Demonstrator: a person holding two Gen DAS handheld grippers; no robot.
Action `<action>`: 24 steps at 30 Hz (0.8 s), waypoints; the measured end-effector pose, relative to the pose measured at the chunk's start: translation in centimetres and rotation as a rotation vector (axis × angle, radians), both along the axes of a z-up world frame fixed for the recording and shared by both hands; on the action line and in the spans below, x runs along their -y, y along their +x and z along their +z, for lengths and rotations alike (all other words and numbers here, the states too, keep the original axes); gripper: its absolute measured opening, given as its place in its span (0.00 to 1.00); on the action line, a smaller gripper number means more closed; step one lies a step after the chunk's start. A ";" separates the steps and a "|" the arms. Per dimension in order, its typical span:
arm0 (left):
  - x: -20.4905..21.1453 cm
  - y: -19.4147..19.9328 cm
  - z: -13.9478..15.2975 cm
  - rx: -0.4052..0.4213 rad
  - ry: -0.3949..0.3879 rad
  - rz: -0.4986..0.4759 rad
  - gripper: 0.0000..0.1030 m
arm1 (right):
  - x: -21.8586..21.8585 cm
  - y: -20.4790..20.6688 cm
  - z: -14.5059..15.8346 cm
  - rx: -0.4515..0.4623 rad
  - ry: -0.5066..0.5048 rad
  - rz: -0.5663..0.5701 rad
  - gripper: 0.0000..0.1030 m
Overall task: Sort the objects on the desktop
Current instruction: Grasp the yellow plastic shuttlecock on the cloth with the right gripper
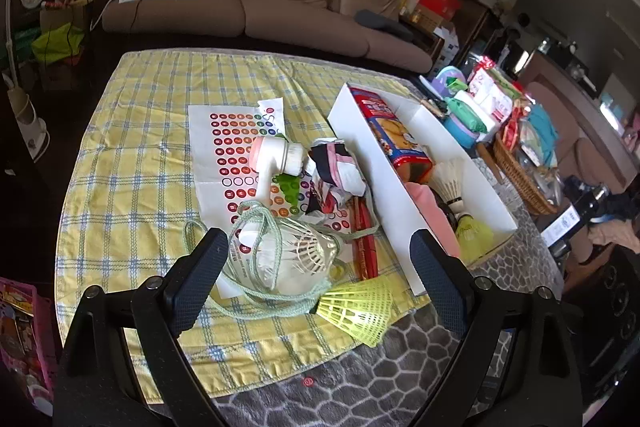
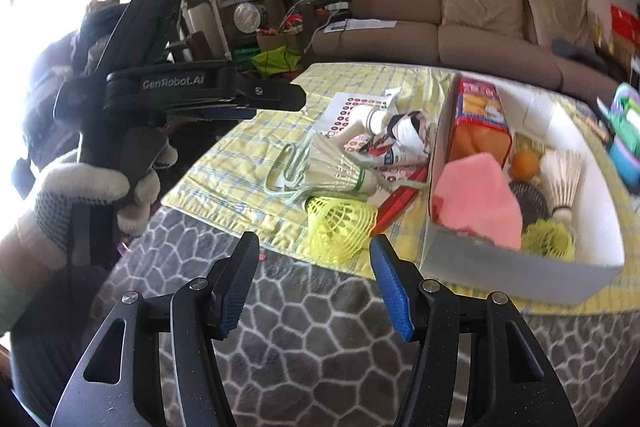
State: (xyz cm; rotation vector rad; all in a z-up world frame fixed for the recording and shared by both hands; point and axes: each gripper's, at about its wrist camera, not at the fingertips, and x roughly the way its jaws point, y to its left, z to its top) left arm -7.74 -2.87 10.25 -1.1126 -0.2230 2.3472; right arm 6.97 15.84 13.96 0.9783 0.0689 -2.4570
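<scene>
- Yellow checked cloth [image 1: 132, 163] carries the clutter; a grey pebble-pattern mat [image 2: 312, 323] lies bare at its near edge.
- Left gripper [image 1: 320, 283] hangs spread wide, gripping nothing; a white feather shuttlecock [image 1: 296, 251] tangled in pale green cord [image 1: 256, 227] lies between and beyond its 2 fingers, untouched.
- Neon yellow plastic shuttlecock [image 2: 340, 223] sits at the cloth's edge, just ahead of the right gripper [image 2: 314, 287], whose jaws stand half apart and empty over the mat.
- White box [image 2: 520, 267] on the right holds a snack carton [image 2: 480, 115], a pink cloth [image 2: 480, 203] and more shuttlecocks; its far corner blurs.
- Gloved left hand [image 2: 80, 195] is partly cut off at the frame edge.
</scene>
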 end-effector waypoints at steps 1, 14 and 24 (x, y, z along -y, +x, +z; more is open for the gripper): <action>0.3 0.0 -0.1 0.003 0.015 0.003 0.90 | 0.3 -0.3 0.1 0.002 0.013 0.016 0.58; 4.1 -1.2 0.3 0.073 0.136 0.055 0.94 | 6.7 -9.4 -2.8 0.193 0.375 0.217 0.67; 5.0 -1.7 0.7 0.084 0.192 0.053 0.97 | 6.2 -9.1 -5.1 0.251 0.384 0.197 0.38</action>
